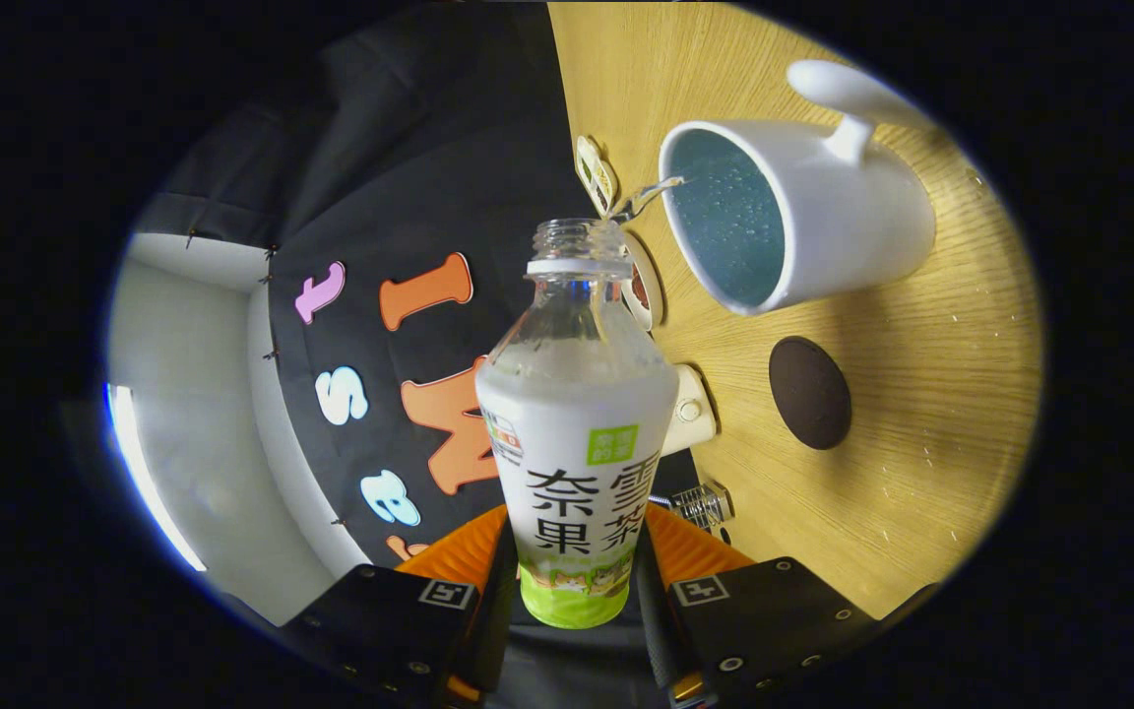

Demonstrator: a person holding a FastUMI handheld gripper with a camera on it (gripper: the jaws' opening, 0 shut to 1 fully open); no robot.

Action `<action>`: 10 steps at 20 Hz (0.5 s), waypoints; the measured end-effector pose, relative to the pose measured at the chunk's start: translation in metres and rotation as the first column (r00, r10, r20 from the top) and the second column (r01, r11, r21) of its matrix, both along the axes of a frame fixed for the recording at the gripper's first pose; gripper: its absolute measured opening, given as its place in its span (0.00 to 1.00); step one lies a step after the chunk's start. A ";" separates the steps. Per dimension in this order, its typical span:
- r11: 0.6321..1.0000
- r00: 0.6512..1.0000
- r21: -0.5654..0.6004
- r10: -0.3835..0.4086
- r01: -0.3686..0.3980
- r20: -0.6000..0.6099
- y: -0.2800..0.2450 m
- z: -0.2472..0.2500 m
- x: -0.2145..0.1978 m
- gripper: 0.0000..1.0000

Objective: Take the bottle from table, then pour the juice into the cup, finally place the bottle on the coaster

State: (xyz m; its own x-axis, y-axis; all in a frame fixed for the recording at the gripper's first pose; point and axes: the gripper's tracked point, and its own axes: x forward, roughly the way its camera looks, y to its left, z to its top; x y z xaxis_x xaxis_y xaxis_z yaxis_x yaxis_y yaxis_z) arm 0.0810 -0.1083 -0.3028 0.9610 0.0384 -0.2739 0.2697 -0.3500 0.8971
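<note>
My gripper [572, 581] is shut on a clear plastic bottle [575, 414] with a white and green label; both fingers press on its lower body. The bottle has no cap and is tipped over sideways relative to the table. A thin stream of clear liquid [648, 195] runs from its mouth into the white mug [791, 219], whose inside is blue-green and whose handle points away from the bottle. A dark round coaster [809, 392] lies on the wooden table [921, 463], beside the mug and beyond my fingers.
Small white fittings [690, 412] and a metal clamp [703, 504] sit along the table's edge near the bottle. A small round label or tag [595, 173] shows by the bottle's mouth. The booth's black cloth wall hangs beyond the table's edge.
</note>
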 end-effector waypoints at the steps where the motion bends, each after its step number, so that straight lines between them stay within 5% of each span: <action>1: 1.000 1.000 0.007 -0.004 0.004 0.002 0.000 0.000 0.001 0.58; 10: 0.996 0.999 0.086 -0.035 0.033 0.022 0.001 0.008 0.005 0.58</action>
State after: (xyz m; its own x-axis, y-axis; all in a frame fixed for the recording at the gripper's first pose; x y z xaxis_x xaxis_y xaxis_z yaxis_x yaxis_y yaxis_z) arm 0.0857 -0.1075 -0.2949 0.9682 0.0285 -0.2487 0.2360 -0.4346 0.8691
